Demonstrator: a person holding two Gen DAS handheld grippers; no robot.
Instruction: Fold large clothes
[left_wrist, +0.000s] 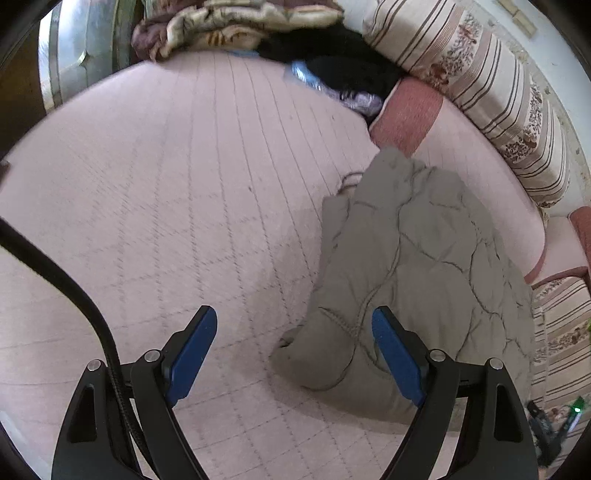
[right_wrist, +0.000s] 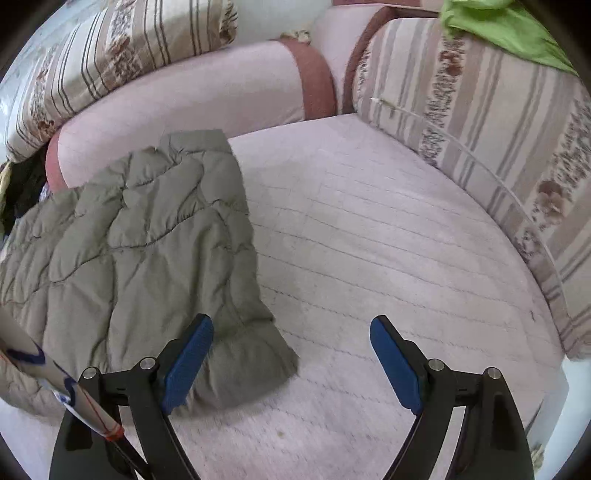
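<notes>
2 tongs, left (left_wrist: 294, 328) and right (right_wrist: 291, 338) (both spread), flank folded jacket (right_wrist: 140, 251).

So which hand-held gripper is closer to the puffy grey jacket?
Hard to call. Left hand-held gripper has one finger over the jacket, right hand-held gripper likewise; both open.

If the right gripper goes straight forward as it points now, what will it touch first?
Probably the pink quilted sofa seat: the open right gripper points at bare seat beside the folded olive quilted jacket. Only its left finger overlaps the jacket's edge; depth is unclear.
</notes>
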